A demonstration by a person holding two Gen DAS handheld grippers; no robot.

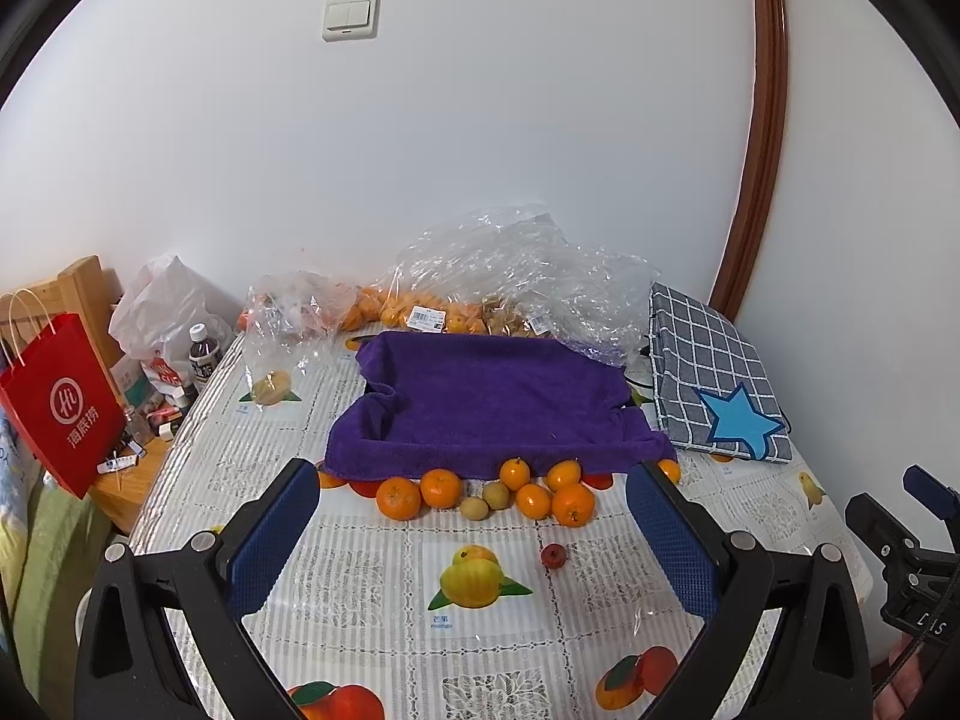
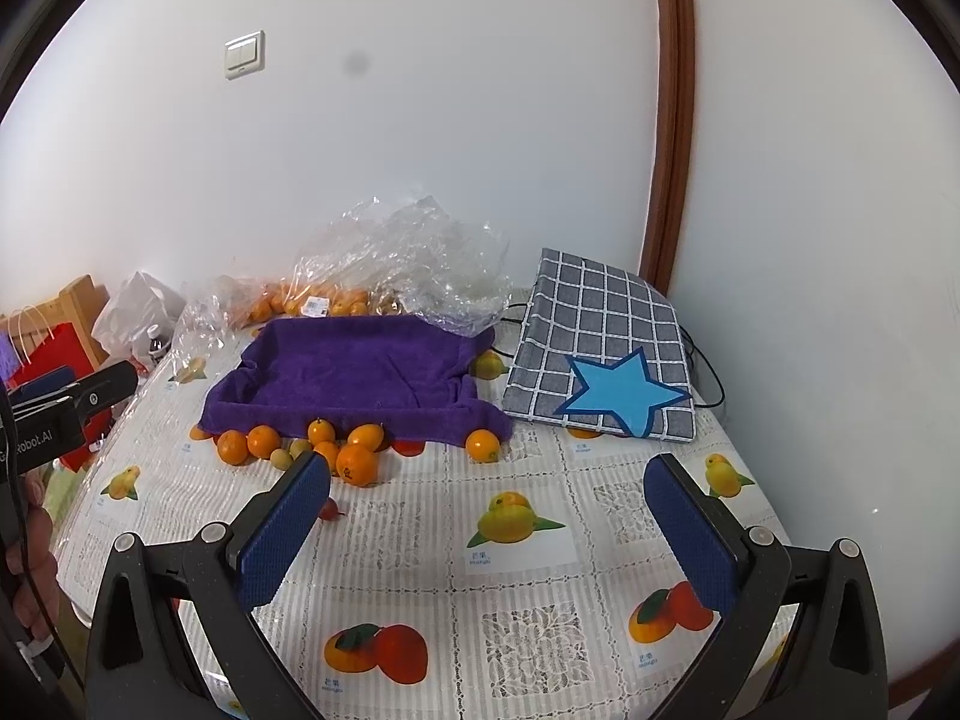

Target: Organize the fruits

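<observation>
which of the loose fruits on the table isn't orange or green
The small red fruit, lying alone on the tablecloth nearer the grippers than the cluster of oranges and greenish fruits along the purple towel.

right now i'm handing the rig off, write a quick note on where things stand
Left tongs: open, empty, hovering over the table.
Right tongs: open, empty, hovering too.
Oranges and two small greenish fruits lie loose along the near edge of the purple towel-lined tray. One orange sits apart by its right corner; a small red fruit lies nearer.
Done: nothing visible in the tray.
Left: gather all loose fruit.
</observation>
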